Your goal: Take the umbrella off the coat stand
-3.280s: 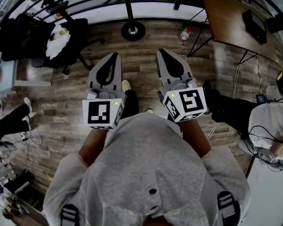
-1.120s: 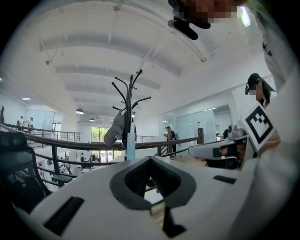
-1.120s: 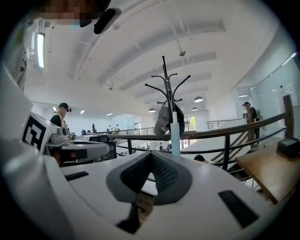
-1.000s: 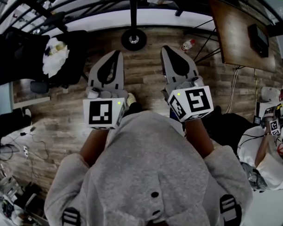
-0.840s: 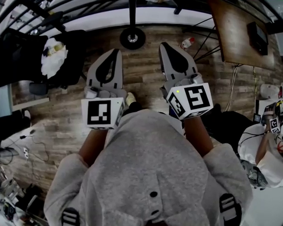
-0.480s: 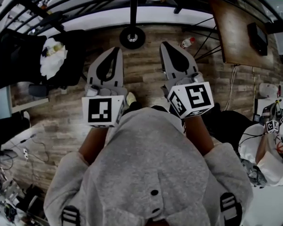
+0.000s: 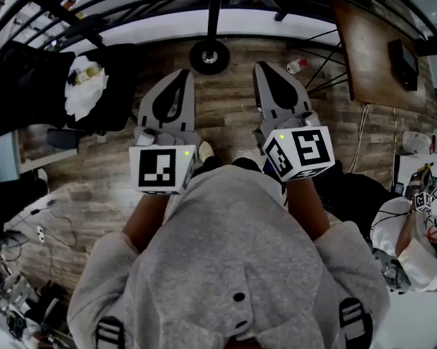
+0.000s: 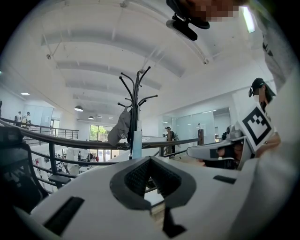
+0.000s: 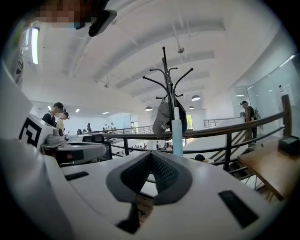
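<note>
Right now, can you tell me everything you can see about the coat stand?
The coat stand is a thin black pole, metal by its look, standing upright. Curved hooks branch up and out near its top. A grey cap hangs on it, and a slim pale blue thing, probably the umbrella, hangs straight down along the pole. Its round black base rests on the wooden floor, beside a railing.
</note>
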Tool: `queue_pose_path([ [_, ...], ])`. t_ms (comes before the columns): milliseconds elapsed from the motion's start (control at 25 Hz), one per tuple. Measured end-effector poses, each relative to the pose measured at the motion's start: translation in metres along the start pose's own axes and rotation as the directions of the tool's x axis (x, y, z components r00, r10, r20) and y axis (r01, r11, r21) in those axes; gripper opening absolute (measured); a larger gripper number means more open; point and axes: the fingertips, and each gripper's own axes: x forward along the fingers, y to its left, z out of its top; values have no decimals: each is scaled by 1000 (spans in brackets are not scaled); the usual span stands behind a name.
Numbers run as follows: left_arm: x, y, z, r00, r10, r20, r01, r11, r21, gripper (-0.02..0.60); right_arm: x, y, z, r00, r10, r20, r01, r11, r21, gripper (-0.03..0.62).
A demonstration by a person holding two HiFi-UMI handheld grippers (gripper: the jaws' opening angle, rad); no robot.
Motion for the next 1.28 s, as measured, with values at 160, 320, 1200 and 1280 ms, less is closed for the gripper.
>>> queue_pose_path([
  [160, -1, 7, -1, 1000, 0, -2, 0, 1000, -3, 11, 5, 5, -3, 1000, -2, -7, 2, 1000, 7, 9],
  [320, 0, 13, -2, 1000, -4, -5, 4, 1000, -5, 11, 10, 8, -6, 1000, -4, -20, 4, 1000, 4, 9],
  [1200, -15, 5, 2, 1000, 19, 19, -18, 1000, -11, 11, -2, 13, -2, 1000, 5, -17, -5, 1000, -23, 9],
  [1280, -18, 4, 4, 999, 26, 20, -25, 1000, -14, 11, -5, 11, -1, 1000, 5, -15, -5, 1000, -28, 9],
])
